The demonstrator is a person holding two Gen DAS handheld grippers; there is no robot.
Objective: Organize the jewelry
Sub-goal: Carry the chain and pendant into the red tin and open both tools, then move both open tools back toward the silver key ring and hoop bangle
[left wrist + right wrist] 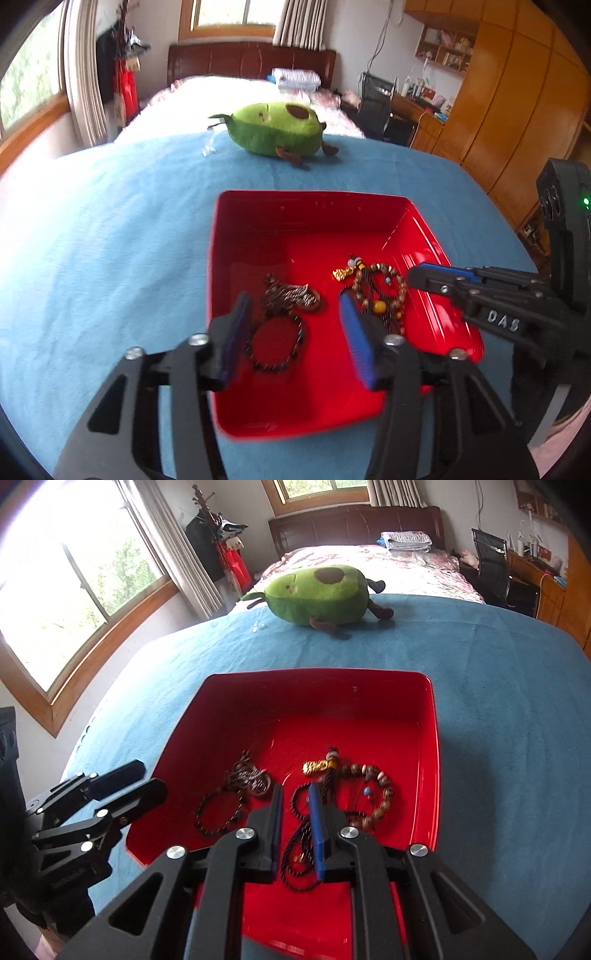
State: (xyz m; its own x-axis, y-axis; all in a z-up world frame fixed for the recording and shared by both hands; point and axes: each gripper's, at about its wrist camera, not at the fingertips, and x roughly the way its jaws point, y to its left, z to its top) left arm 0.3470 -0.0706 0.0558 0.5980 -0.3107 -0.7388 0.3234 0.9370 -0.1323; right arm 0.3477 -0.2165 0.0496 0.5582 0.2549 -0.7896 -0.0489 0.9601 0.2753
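Left gripper (295, 328) spread above the red tray (314, 210); right gripper (297, 827) nearly closed, gripping nothing; avocado plush (275, 127) beyond.

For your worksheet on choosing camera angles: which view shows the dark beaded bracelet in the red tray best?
The right wrist view: the dark beaded bracelet lies as a nearly whole loop, clear of the right gripper. In the left wrist view the bracelet sits between the left gripper's fingers, partly hidden.
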